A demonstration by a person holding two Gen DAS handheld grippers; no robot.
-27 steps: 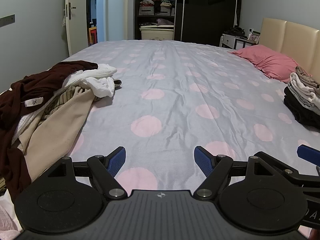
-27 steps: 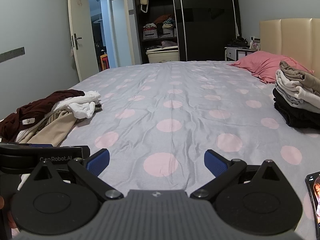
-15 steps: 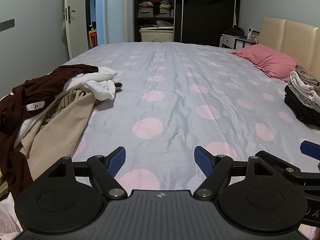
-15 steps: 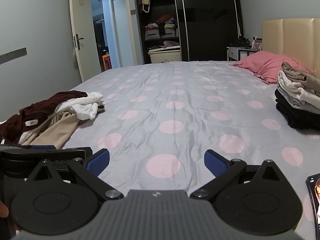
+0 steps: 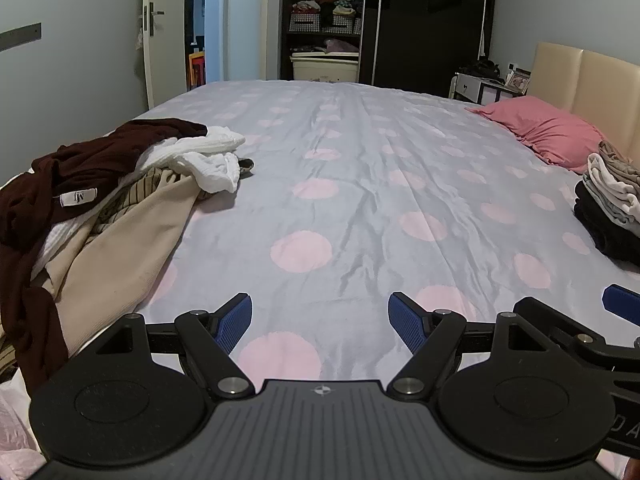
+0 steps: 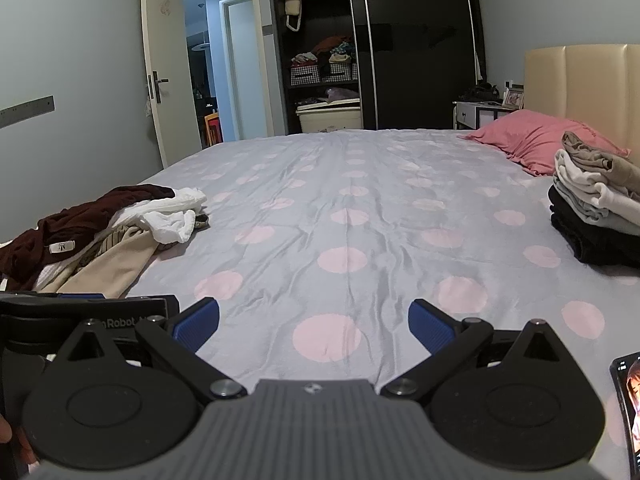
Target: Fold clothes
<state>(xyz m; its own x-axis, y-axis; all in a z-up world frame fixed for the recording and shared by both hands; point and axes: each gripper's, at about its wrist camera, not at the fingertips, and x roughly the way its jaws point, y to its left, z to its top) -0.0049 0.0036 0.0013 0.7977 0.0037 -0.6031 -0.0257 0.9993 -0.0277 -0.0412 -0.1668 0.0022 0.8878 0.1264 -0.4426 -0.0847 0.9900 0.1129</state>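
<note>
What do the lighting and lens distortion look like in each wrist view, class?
Left wrist view: dim, bluish room light; the fisheye bows the dark wardrobe; black corner vignetting. Right wrist view: brighter open doorway, the white door leans, and the grey pink-dotted bedsheet stays sharp.

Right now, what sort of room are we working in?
A bedroom, it seems: a wide bed with a headboard and pink pillow, and a dark wardrobe behind.
</note>
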